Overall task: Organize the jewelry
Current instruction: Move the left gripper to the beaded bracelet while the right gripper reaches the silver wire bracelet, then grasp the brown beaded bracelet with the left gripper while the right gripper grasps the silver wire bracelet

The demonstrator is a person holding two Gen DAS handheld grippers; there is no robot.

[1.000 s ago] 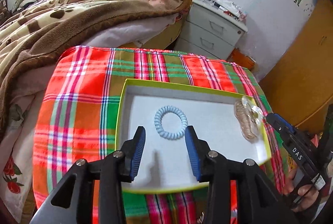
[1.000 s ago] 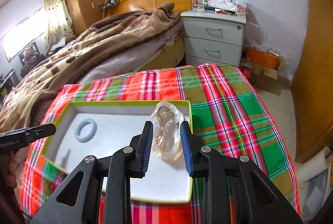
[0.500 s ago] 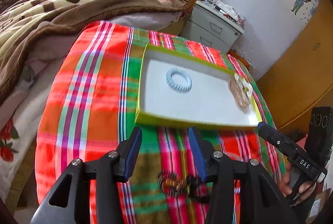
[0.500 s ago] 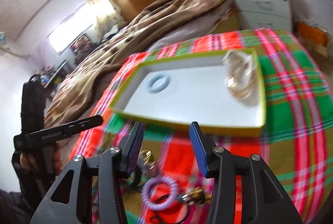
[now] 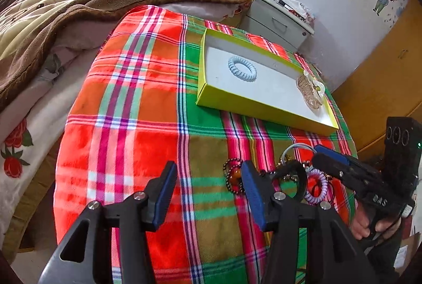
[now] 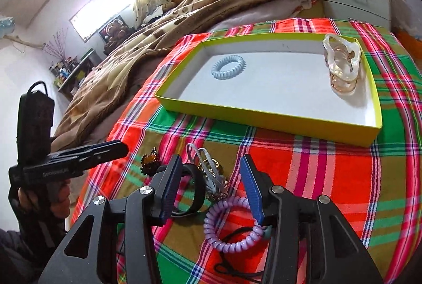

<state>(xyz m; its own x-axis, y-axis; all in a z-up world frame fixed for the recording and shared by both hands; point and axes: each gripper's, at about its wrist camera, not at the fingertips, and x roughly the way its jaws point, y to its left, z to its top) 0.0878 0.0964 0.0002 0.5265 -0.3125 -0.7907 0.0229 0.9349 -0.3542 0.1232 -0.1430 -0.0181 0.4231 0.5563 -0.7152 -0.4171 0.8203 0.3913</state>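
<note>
We hold our left gripper point(image 5: 208, 187) over the checked cloth point(image 5: 137, 104), its fingers spread wide with nothing between them. Our right gripper point(image 6: 212, 185) is spread wide too, just above a pile of jewelry point(image 6: 211, 175) on the cloth. A purple coil band point(image 6: 229, 224) lies at the right finger. Farther back sits the yellow box point(image 6: 263, 116). Inside it lie a blue coil band point(image 6: 228, 67) and a clear hair clip point(image 6: 343, 65), well apart.

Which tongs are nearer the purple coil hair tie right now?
Right. The right tongs hang open directly over the purple coil hair tie; the left tongs hover open over bare cloth, off to its left.
</note>
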